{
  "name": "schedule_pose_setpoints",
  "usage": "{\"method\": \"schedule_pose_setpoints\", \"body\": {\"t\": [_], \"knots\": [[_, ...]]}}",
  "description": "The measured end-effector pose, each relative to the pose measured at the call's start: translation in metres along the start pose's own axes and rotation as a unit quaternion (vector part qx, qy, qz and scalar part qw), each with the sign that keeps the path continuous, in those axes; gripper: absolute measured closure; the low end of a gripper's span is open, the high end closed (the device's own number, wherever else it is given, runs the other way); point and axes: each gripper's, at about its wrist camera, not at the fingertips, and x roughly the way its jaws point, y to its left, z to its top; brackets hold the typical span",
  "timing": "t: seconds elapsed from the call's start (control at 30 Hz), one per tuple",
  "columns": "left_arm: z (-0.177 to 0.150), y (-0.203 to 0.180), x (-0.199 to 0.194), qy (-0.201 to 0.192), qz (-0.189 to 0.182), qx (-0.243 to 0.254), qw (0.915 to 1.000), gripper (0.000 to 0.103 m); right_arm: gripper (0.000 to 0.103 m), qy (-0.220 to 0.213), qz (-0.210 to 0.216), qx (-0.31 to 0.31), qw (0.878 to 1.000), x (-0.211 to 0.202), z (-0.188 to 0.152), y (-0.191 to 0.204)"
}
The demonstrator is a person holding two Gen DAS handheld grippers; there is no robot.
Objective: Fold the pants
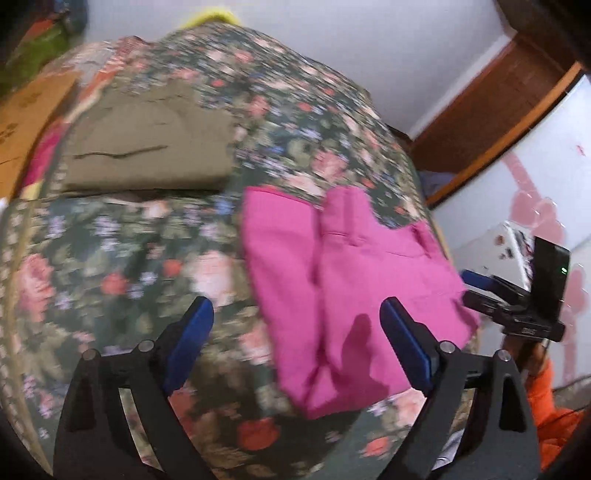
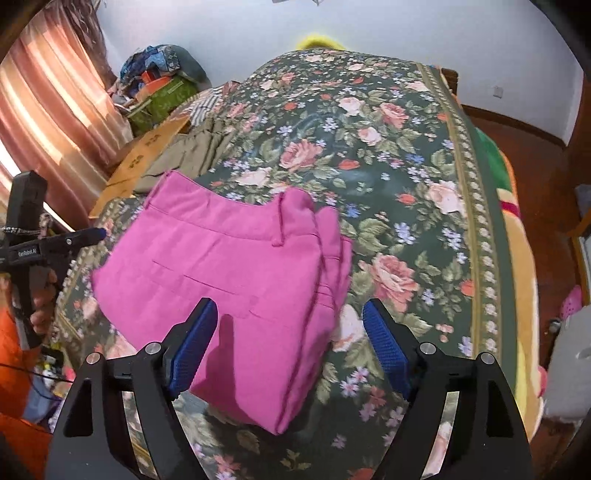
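Hovering over folded pants [image 2: 236,280] on bedspread [image 2: 399,155], my left gripper [image 1: 297,343] and right gripper [image 2: 290,343] gape wide, holding nothing.

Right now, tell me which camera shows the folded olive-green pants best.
The left wrist view. There the olive-green pants lie wholly visible on the floral bedspread, though blurred. The right wrist view is sharper but shows only a strip of them, far off, partly behind the pink pants.

Upper left: striped curtain [image 2: 48,110], cardboard box [image 2: 147,151], folded olive garment [image 1: 147,147] on flowered bedspread [image 2: 388,166]; white wall [image 2: 258,33] behind.
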Motion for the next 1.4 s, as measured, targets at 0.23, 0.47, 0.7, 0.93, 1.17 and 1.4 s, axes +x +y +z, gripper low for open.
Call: {"method": "schedule_pose_setpoints", "body": {"t": [0.23, 0.47, 0.7, 0.93, 1.17, 1.4], "knots": [[0.005, -0.007, 0.043, 0.062, -0.016, -0.007, 0.9979, 0.010, 0.021, 0.039, 0.037, 0.023, 0.998, 0.030, 0.002, -0.005], [0.008, -0.001, 0.062, 0.065, -0.016, -0.021, 0.9975, 0.001, 0.007, 0.051, 0.073, 0.043, 0.995, 0.048, -0.002, -0.017], [0.018, -0.007, 0.069, 0.069, -0.020, -0.014, 0.9973, 0.002, 0.007, 0.049, 0.097, 0.042, 0.993, 0.055, 0.001, -0.020], [0.018, -0.029, 0.065, 0.068, -0.026, 0.028, 0.9970, 0.028, 0.041, 0.033, 0.114, 0.033, 0.992, 0.050, 0.006, -0.017], [0.019, -0.037, 0.046, 0.049, -0.016, 0.041, 0.9978, 0.065, 0.074, 0.008, 0.113, 0.026, 0.993, 0.038, 0.011, -0.012], [0.022, -0.058, 0.021, 0.007, -0.003, 0.084, 0.9964, 0.074, 0.079, -0.026, 0.109, 0.000, 0.994, 0.016, 0.021, 0.001]]}}
